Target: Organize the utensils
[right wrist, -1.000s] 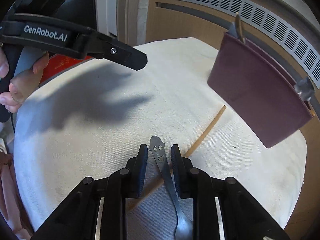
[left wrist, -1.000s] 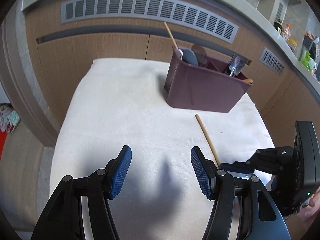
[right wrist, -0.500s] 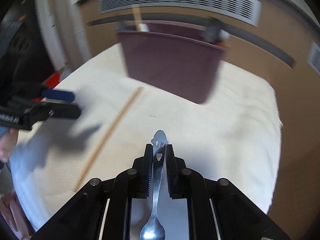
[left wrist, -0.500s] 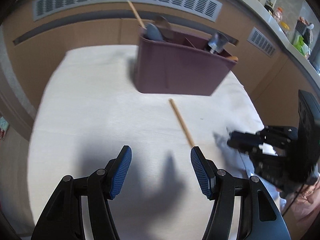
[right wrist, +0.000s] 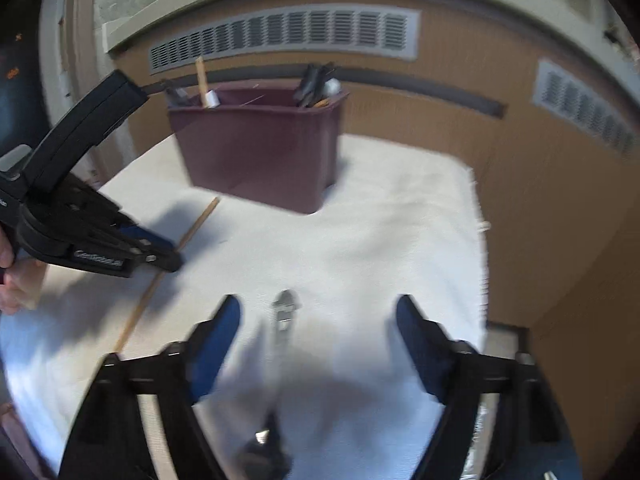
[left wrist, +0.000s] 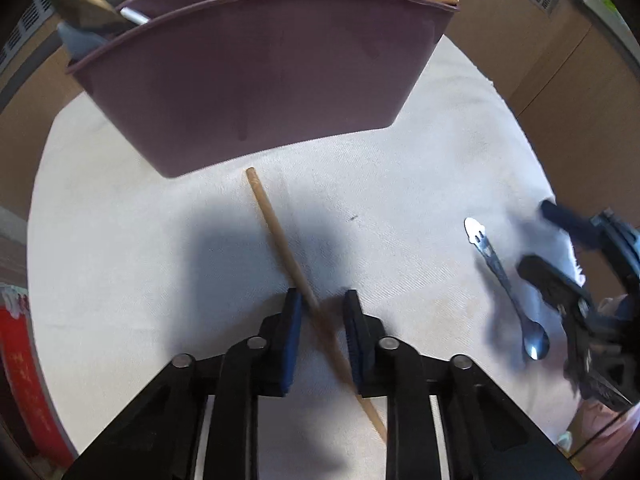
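Left wrist view shows the left gripper point(left wrist: 318, 300), jaws just closing and narrow around the wooden chopstick point(left wrist: 276, 236) near the purple caddy point(left wrist: 256, 80); the right gripper point(right wrist: 318, 320), just opened wide, stands over the spoon point(left wrist: 504, 276) on the white cloth point(left wrist: 120, 208)

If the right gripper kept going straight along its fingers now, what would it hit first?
Most likely the white cloth just past the small metal spoon, which lies loose between the open right gripper jaws. The maroon utensil caddy stands farther on; depth is unclear.
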